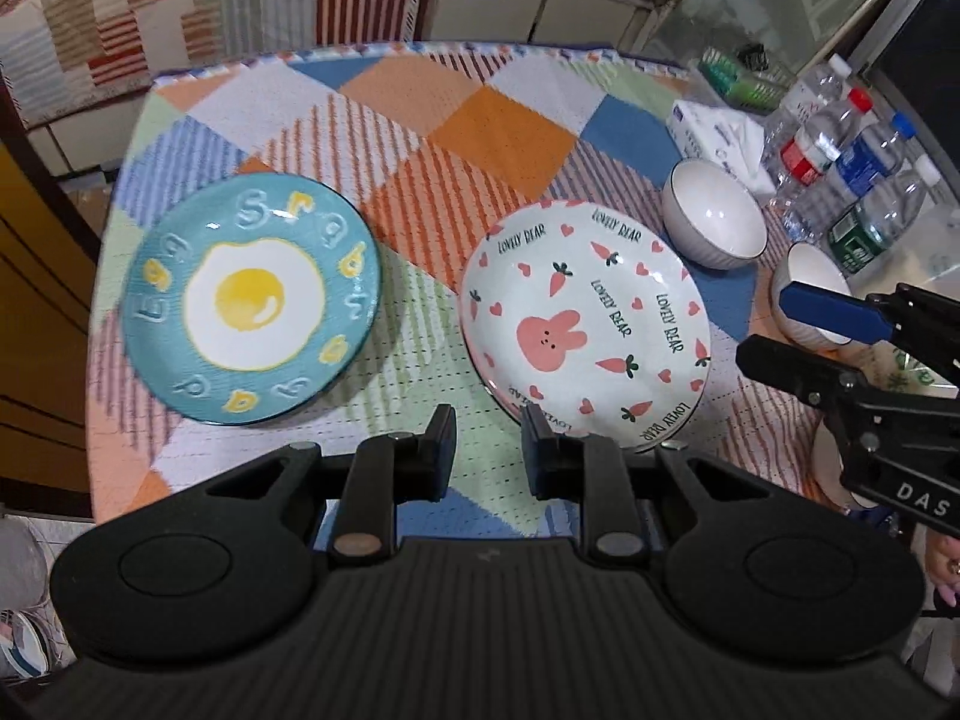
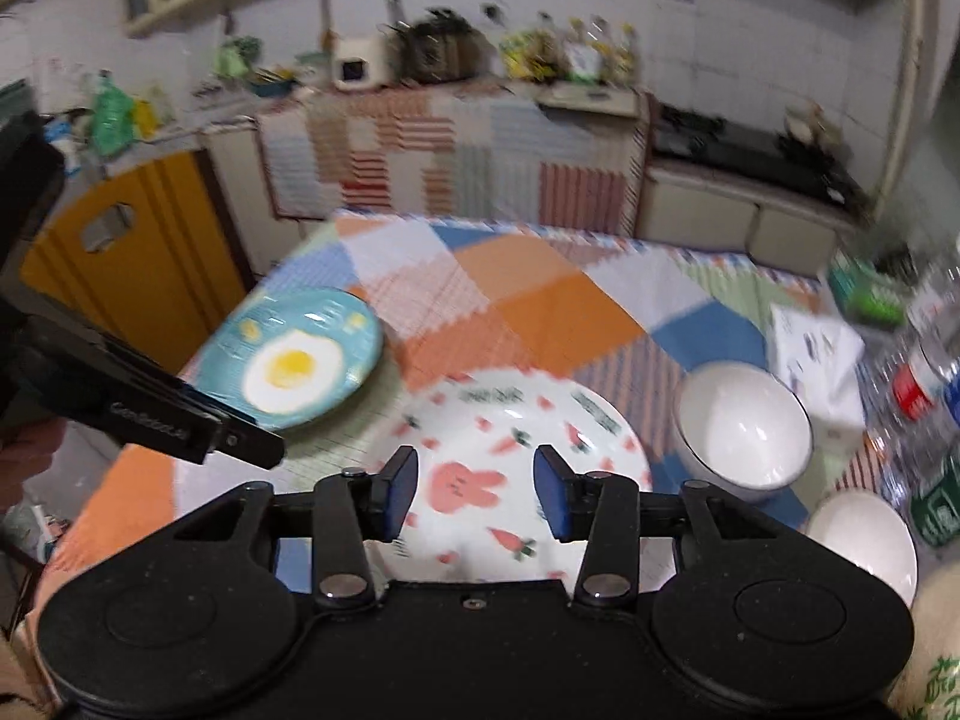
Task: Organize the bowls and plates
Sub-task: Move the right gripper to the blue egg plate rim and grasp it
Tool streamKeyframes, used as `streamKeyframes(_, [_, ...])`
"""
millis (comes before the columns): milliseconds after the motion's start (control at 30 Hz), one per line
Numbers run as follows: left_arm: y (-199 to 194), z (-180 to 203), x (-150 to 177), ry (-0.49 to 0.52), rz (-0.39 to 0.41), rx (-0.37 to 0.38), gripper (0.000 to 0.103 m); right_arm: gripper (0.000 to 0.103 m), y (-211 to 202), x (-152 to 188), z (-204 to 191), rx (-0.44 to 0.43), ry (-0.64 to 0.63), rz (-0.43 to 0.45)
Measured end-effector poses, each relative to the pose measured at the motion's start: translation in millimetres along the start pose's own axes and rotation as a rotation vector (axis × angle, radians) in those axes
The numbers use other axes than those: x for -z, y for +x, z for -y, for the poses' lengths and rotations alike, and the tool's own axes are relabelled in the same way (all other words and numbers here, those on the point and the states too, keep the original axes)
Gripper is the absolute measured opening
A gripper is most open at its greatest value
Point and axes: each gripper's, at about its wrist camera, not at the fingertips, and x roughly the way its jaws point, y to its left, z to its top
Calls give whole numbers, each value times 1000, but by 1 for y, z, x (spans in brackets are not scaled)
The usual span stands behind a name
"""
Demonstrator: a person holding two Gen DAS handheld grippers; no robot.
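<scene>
A blue egg plate (image 1: 252,300) lies at the table's left; it also shows in the right wrist view (image 2: 291,360). A white rabbit plate (image 1: 585,324) lies at the middle, also in the right wrist view (image 2: 510,462). Two white bowls (image 1: 714,213) (image 1: 810,294) stand to its right, also in the right wrist view (image 2: 741,426) (image 2: 864,540). My left gripper (image 1: 487,450) is open and empty above the near edge between the plates. My right gripper (image 2: 475,489) is open and empty above the rabbit plate; it also shows in the left wrist view (image 1: 780,330).
Several water bottles (image 1: 852,168) and a tissue pack (image 1: 714,132) stand at the table's right. A checked cloth (image 1: 480,120) covers the table. A yellow chair (image 2: 120,264) stands left of the table. A kitchen counter (image 2: 456,138) runs behind.
</scene>
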Motion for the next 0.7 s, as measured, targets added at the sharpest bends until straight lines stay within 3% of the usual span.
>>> streamKeyframes(233, [-41, -13, 16, 4, 75, -63, 24, 62, -28, -9, -30, -105, -63, 95])
streamKeyframes(300, [-47, -17, 22, 13, 99, -110, 25, 74, -29, -12, -37, -136, -73, 113])
streamKeyframes(467, [-49, -39, 26, 19, 119, -159, 63, 75, -13, -20, -50, -197, -107, 121])
streamKeyframes(600, [-47, -61, 22, 49, 130, -222, 75, 75, 20, -43, -56, -221, -175, 41])
streamKeyframes(633, [-44, -69, 20, 46, 139, -211, 82, 75, 31, -50, -55, -239, -183, 35])
streamKeyframes(700, [-36, -92, 17, 1, 151, -143, 85, 75, 47, -57, -54, -271, -181, 36])
